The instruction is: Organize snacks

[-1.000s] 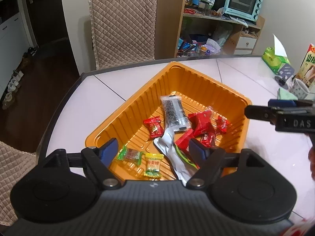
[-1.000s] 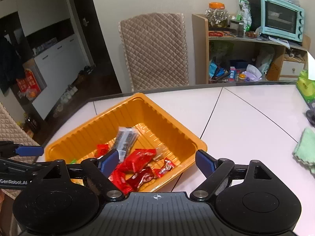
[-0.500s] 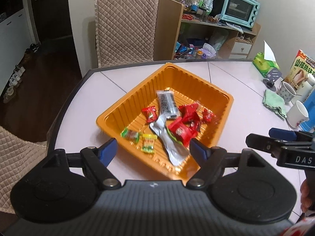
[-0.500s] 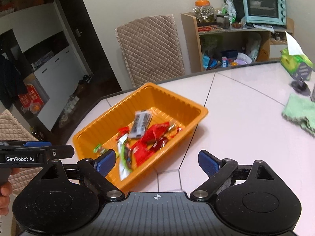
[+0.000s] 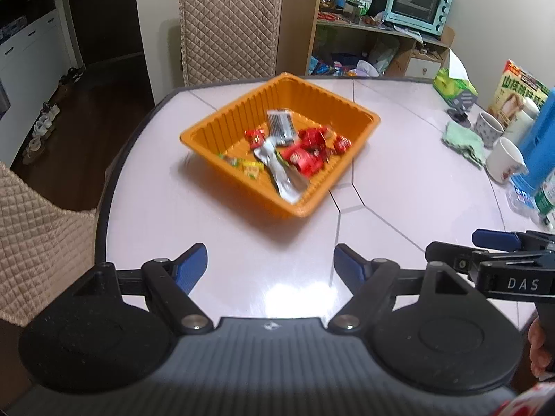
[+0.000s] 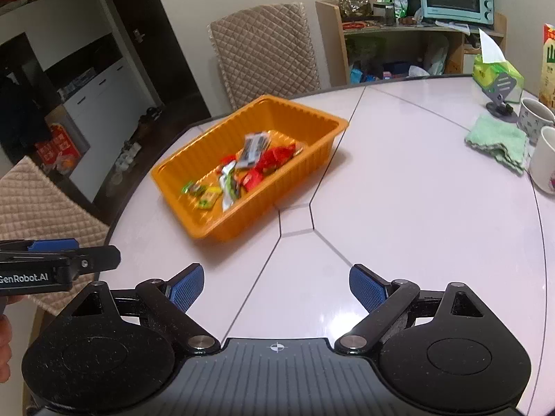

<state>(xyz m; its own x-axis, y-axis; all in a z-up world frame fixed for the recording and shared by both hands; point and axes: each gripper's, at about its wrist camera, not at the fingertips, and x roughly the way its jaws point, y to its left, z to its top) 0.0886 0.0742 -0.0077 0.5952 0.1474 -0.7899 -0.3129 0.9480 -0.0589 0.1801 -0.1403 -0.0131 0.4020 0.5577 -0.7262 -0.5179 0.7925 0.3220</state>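
Step in hand: judged the close of the task; every snack in view lies inside the orange tray [image 5: 324, 204], none loose on the white table [image 5: 215, 208].
Left gripper [image 5: 270, 265]: jaws wide apart, nothing between them, poised over bare table well short of the tray.
Right gripper [image 6: 276, 286]: jaws likewise spread and empty, over the table's seam lines, near the tray's closest corner.
Tray position: on the table near its rounded edge, in front of the quilted chair [image 5: 227, 31].
Next move: probably none but setting the tools aside; were a further sort wanted, either gripper would have to travel forward and drop into the tray before closing.
Count, red wrappers [image 5: 305, 154]: about five, heaped and overlapping; exact number uncertain.
Count, green and yellow sweets [image 5: 244, 166]: two, side by side at the tray's near-left wall.
Count, silver pouch [image 5: 281, 173]: one, lying diagonally.
Count, dark-printed packet [image 5: 281, 126]: one, toward the far side.
Count, mugs [image 5: 504, 161]: two, beside a green cloth [image 5: 464, 140], well apart from the tray.
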